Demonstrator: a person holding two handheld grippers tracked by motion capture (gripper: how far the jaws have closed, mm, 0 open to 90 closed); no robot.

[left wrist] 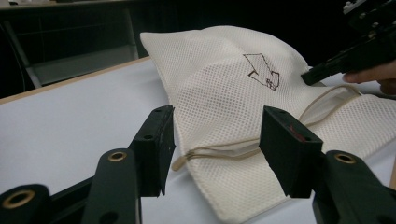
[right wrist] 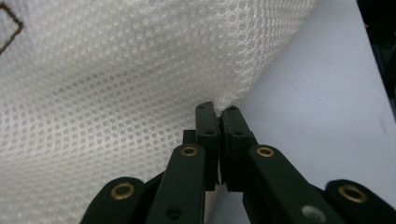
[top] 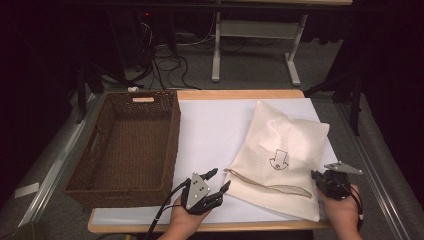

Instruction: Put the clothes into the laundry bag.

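Note:
A cream mesh drawstring bag (top: 275, 155) with a small dark printed mark lies on the white table sheet, right of centre; its tan drawstring (top: 270, 186) loops across the near end. My left gripper (top: 218, 181) stands open just left of the bag's near corner, and in the left gripper view its two black fingers (left wrist: 156, 140) frame the bag's (left wrist: 224, 93) mouth and cord (left wrist: 219, 153) without touching. My right gripper (top: 317, 176) is shut on the bag's right edge; in the right gripper view (right wrist: 218, 112) the jaws pinch the mesh fabric (right wrist: 116, 93).
A brown wicker basket (top: 172, 140) with nothing in it stands at the left of the table. The white sheet (top: 210, 130) between basket and bag is bare. Beyond the table are white desk legs (top: 216, 45) and cables on the floor.

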